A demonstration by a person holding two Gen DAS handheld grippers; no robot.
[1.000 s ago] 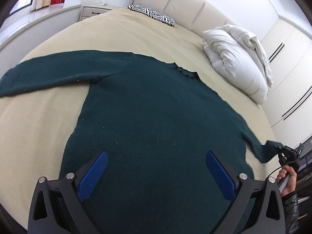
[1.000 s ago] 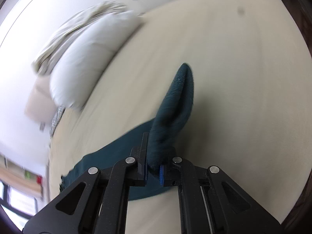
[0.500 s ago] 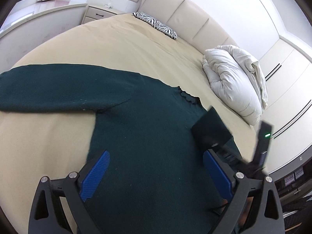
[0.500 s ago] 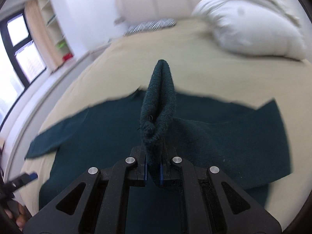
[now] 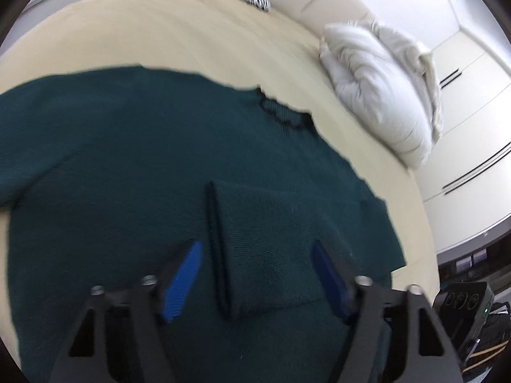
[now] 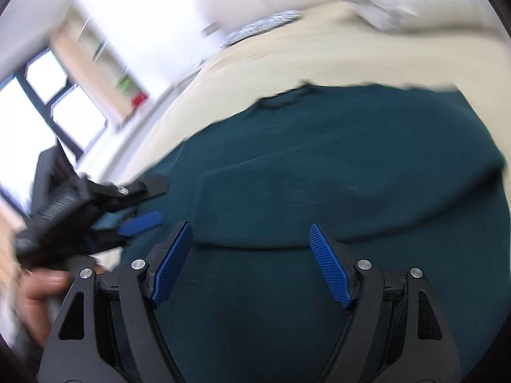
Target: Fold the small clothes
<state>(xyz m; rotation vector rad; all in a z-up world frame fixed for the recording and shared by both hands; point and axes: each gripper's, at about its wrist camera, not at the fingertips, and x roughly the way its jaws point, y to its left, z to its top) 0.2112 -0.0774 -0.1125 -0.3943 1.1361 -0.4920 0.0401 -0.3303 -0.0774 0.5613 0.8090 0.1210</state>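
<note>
Right wrist: right gripper [image 6: 250, 263] has released the sleeve [image 5: 281, 249]; both grippers gape empty over sweater [image 5: 127, 159]

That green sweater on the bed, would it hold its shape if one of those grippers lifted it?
Probably not. The sweater is a soft knit lying limp, and its folded sleeve drapes flat over the body, so it would likely sag. The fuzzy weave should grip rather than slip.

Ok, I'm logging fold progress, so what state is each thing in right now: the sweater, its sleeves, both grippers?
Dark green knit sweater: spread flat on the beige bed.
Right sleeve: folded across the body.
Left sleeve: extended sideways, unfolded.
Left gripper: open, empty, above the folded sleeve.
Right gripper: open, empty.
White duvet: bunched up.
</note>
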